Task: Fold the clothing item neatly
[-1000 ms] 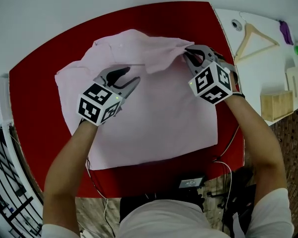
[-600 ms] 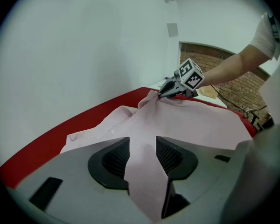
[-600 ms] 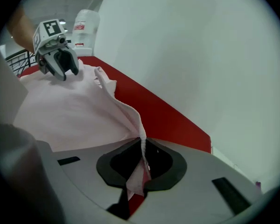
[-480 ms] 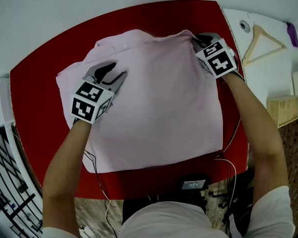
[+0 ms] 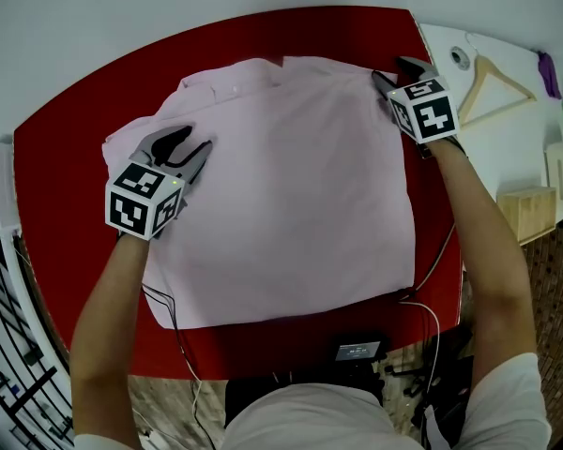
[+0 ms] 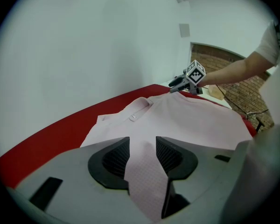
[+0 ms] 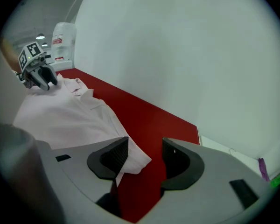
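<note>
A pale pink shirt lies spread flat on the red table, collar toward the far edge. My left gripper rests on the shirt's left side. Its jaws stand apart, and a ridge of the fabric runs between the pads. My right gripper is at the shirt's far right corner. Its jaws have just been opening. The corner of the shirt lies loose beside one pad, with bare red table showing in the gap. Each gripper shows in the other's view: the right gripper and the left gripper.
A white surface adjoins the table on the right, bearing a wooden hanger and a wooden box. Cables and a black device hang at the near edge. A black rack stands at lower left. A white wall backs the table.
The right gripper drew the turned-over part of the shirt out to the far right corner and let it go; the shirt now lies flat. The left gripper slid left across the shirt.
</note>
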